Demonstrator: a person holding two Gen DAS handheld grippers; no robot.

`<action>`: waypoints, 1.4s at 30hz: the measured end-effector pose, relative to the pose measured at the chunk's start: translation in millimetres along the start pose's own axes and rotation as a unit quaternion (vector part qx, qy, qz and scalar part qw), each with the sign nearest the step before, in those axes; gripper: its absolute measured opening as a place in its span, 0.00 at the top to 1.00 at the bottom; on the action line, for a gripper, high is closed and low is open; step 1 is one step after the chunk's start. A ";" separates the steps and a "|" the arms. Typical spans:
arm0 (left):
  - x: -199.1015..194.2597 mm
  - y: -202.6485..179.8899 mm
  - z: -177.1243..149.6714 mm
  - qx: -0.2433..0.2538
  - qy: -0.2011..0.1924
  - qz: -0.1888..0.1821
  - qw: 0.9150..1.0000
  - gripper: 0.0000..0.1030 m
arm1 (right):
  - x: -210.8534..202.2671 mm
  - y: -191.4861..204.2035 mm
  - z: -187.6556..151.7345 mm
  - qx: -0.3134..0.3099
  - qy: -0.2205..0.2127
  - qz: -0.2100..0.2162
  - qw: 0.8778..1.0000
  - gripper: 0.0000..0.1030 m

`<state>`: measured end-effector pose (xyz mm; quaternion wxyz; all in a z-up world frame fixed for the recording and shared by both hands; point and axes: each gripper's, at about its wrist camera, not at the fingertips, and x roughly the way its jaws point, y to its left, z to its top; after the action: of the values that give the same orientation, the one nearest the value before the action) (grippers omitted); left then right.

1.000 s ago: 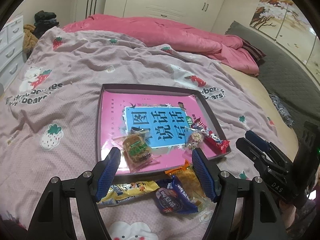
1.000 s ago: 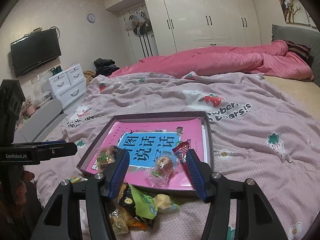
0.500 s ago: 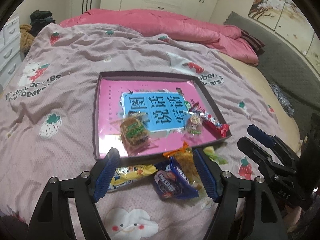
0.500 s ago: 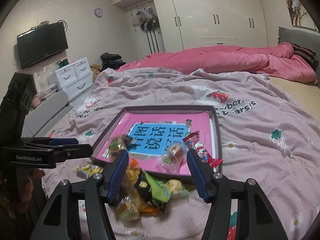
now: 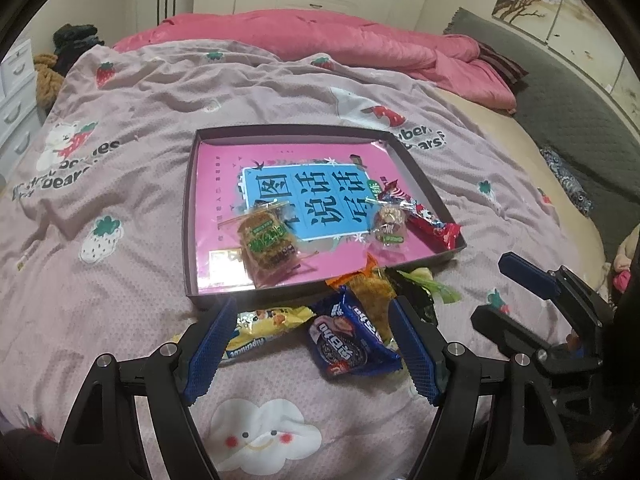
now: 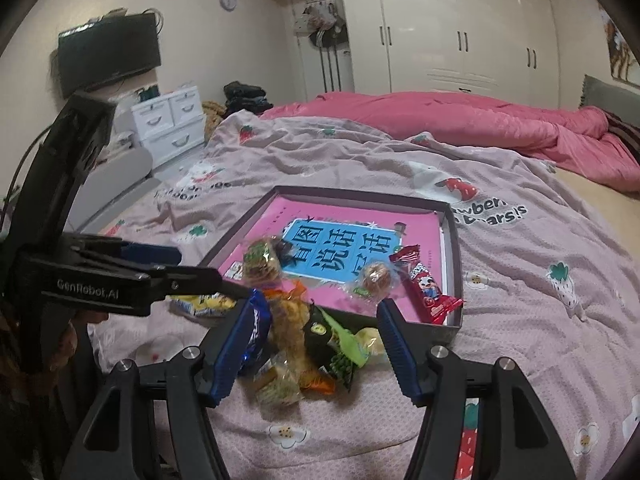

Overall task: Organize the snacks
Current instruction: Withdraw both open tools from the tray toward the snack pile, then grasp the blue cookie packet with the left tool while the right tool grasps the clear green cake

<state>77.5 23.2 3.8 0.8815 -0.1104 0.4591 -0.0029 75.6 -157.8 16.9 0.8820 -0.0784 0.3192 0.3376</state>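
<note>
A dark shallow tray (image 5: 191, 216) with a pink and blue book cover inside lies on the bed. In it are a brown cookie pack (image 5: 266, 240), a round wrapped candy (image 5: 389, 224) and a red bar (image 5: 432, 224). A pile of loose snacks lies on the blanket in front of the tray: a blue Oreo pack (image 5: 348, 340), a yellow pack (image 5: 264, 320), an orange pack (image 5: 370, 284) and a green and black pack (image 6: 332, 340). My left gripper (image 5: 312, 344) is open and empty above the pile. My right gripper (image 6: 316, 344) is open and empty over the pile too.
The bed has a pink strawberry blanket (image 5: 120, 280) and a rumpled pink duvet (image 5: 360, 40) at the back. White drawers (image 6: 172, 120) and a TV (image 6: 108, 52) stand to the left. White wardrobes (image 6: 460, 32) line the far wall.
Both grippers have pulled back and risen from the tray, so the snack pile in front of it now shows fully. Nothing was picked up.
</note>
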 end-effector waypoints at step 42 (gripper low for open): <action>72.8 18.6 -22.3 -0.105 0.106 -0.115 0.982 0.23 | 69.1 77.0 -61.9 -0.227 0.125 -0.056 0.964 0.40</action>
<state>99.7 29.3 -71.1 0.8051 -0.2536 0.5319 -0.0671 33.6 -83.6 -68.2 0.8119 -0.3359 0.3367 0.3386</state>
